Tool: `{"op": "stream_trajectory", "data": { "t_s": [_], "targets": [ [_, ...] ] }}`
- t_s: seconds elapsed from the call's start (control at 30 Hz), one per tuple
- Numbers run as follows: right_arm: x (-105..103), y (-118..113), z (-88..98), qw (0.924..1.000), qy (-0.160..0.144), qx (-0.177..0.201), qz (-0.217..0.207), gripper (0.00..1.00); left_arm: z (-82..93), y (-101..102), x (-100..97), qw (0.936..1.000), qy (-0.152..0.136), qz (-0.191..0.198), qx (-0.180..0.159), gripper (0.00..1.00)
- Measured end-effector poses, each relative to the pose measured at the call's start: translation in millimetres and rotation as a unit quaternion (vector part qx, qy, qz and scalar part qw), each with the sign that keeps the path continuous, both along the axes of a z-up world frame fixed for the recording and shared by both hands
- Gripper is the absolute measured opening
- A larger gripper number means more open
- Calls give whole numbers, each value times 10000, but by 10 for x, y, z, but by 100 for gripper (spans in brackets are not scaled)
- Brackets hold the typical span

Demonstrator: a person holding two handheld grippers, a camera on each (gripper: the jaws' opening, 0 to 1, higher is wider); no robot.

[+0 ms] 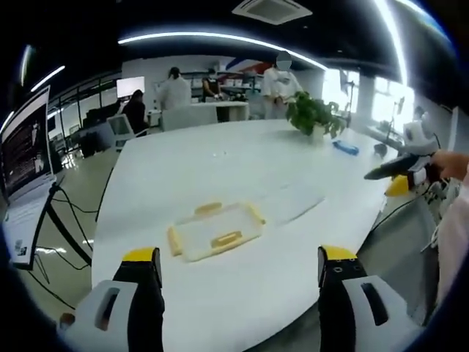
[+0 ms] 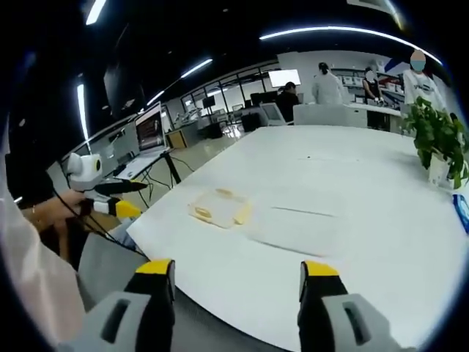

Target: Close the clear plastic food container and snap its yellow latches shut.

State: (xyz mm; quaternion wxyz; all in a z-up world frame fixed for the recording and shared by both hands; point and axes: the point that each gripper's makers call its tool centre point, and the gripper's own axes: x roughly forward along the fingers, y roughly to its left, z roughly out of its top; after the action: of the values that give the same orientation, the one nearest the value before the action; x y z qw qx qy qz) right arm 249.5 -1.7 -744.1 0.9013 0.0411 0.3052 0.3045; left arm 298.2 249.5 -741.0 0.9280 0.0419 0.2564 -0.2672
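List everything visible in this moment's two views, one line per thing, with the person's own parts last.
Container base: one, clear with yellow latches, open on the white table near its front edge.
Lid: one, clear, flat on the table beside the base, apart from it.
Potted plant: one, green, far side of the table.
Blue object: one, on the table by the plant.
Laptop: one, screen lit, on a stand beside the table.
People: several, mostly in white, at the back of the room.
Left hand-held gripper: black with yellow tips, jaws open, short of the table.
Right hand-held gripper: same, jaws open.
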Motion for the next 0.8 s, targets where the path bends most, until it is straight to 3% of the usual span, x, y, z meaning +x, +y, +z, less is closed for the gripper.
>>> {"op": "stream_trajectory", "data": {
  "t_s": [0.43,0.8],
  "targets": [
    [205,83,-12,9991,-81,-315,266,68,7,67,178,9999,-1,-113,114,85],
    [584,440,27,9964,-274,-386,706,67,-24,71,356,9986,54,-395,350,84]
  ]
}}
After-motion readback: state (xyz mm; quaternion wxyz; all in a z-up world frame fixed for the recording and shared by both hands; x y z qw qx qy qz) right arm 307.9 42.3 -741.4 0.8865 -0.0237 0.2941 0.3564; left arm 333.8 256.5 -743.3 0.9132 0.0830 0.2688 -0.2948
